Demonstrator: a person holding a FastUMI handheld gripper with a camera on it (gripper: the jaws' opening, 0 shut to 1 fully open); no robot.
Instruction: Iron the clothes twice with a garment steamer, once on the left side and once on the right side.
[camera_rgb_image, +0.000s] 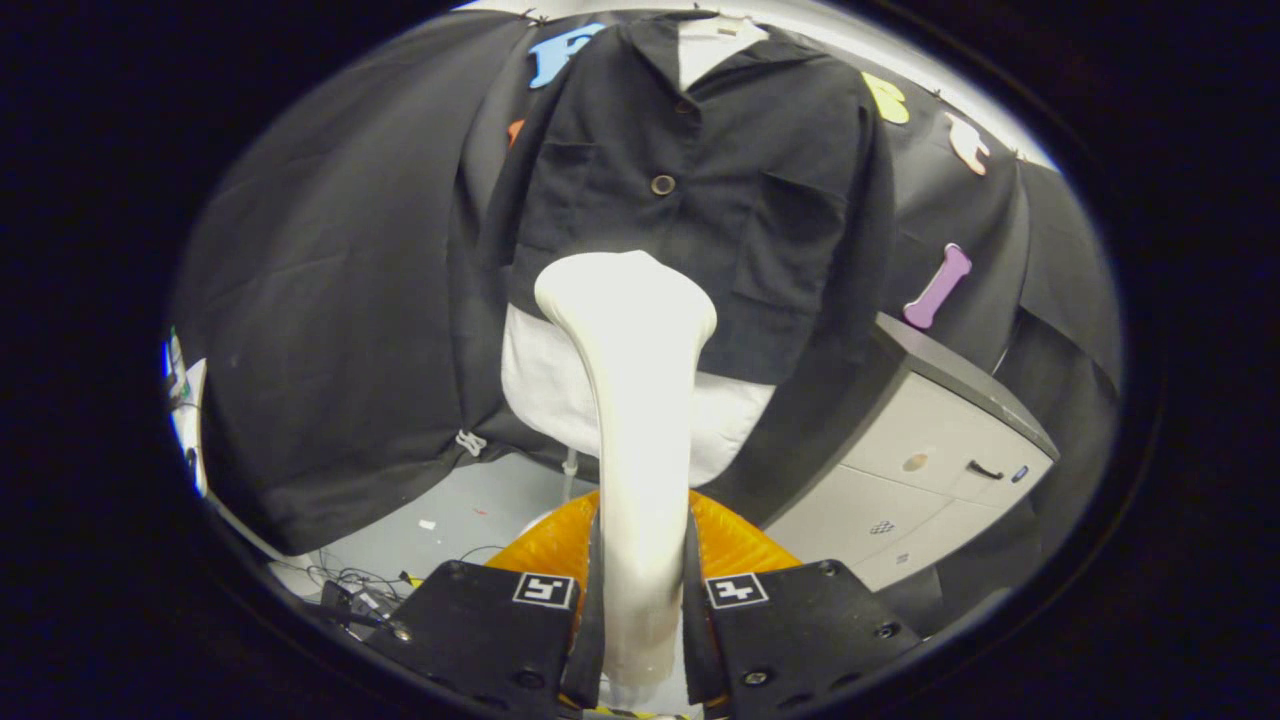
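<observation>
1. Against the booth's dark cloth wall (330, 300), well left of the fingers, nothing of the task hangs; below it a tangle of cables (350, 585) lies on the pale floor (470, 505).
2. Between the fingers stands the garment steamer (632, 400), a pale handle that widens to a flat head at the top. The gripper (640, 600) is closed narrowly on that handle, both fingers pressing its sides, so the tool is firmly in hand.
3. Straight ahead, beyond the steamer's head, hangs the dark button-front shirt (700, 190), over a white garment (540, 385) that shows below its hem. The steamer's long axis runs upright, along the fingers and parallel to the shirt's button line; its head sits low on the shirt, near the middle and just left of the placket. I cannot tell whether the head touches the cloth.
4. An orange base (735, 545) shows behind the fingers, under the handle.
5. Off to the right stands a pale cabinet with drawers (920, 470), well clear of the shirt.
6. From here, I judge the next stroke needs the head shifted sideways onto one front panel, then drawn along it.
</observation>
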